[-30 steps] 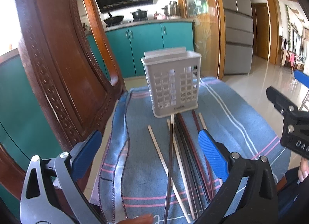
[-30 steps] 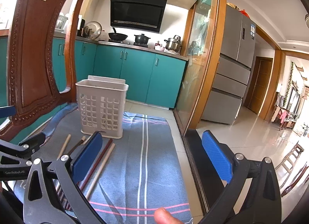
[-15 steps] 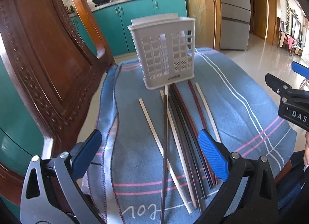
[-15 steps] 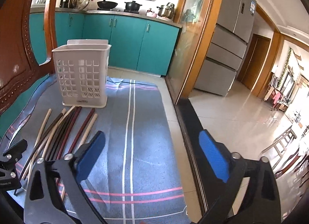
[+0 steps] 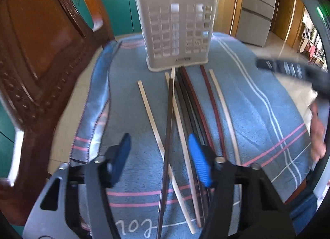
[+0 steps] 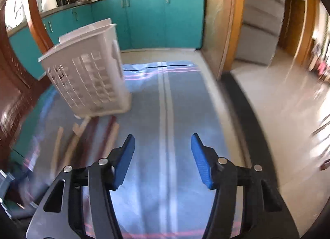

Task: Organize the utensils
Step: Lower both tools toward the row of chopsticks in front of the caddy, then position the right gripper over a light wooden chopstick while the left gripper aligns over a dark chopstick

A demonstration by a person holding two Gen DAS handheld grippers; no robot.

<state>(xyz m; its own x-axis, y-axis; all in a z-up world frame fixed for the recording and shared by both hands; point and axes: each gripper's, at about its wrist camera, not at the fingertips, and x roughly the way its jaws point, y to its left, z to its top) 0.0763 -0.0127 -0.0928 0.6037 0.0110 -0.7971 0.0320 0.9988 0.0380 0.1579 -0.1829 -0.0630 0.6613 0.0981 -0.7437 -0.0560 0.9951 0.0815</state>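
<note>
Currently, item by item, as I read it from my station:

Holder: one pale perforated utensil basket [image 5: 175, 32], upright at the far end of the blue striped cloth [image 5: 257, 103]; nothing visible inside it through the holes.

Stock to sort: a loose bundle of chopsticks [image 5: 185, 115] lying flat on the cloth, far tips touching or just short of the basket's base. Pale wooden ones splay out on either side; dark brown and reddish ones crowd the middle. One dark chopstick [image 5: 168, 146] crosses over a pale one and runs straight between my left fingers.

Left gripper [image 5: 158, 152]: blue pads spread apart, holding nothing, poised above the bundle's near half.

Right gripper [image 6: 163, 154]: likewise spread and empty, over bare cloth beside the bundle; that view is blurred.

Surroundings: carved wooden chair back [image 5: 37, 74] at left, teal cabinets [image 6: 144, 18] beyond.

Step in hand, by my judgement: first pick, none stored yet. Method: I bring the left fingers down astride the crossing dark stick only, since it lies on top and can likely lift free without dragging neighbours. I close near its mid-length so it hangs balanced, then tip it vertical before lowering into the basket. The basket looks light; a sideways knock could topple it, so I enter from above.
</note>
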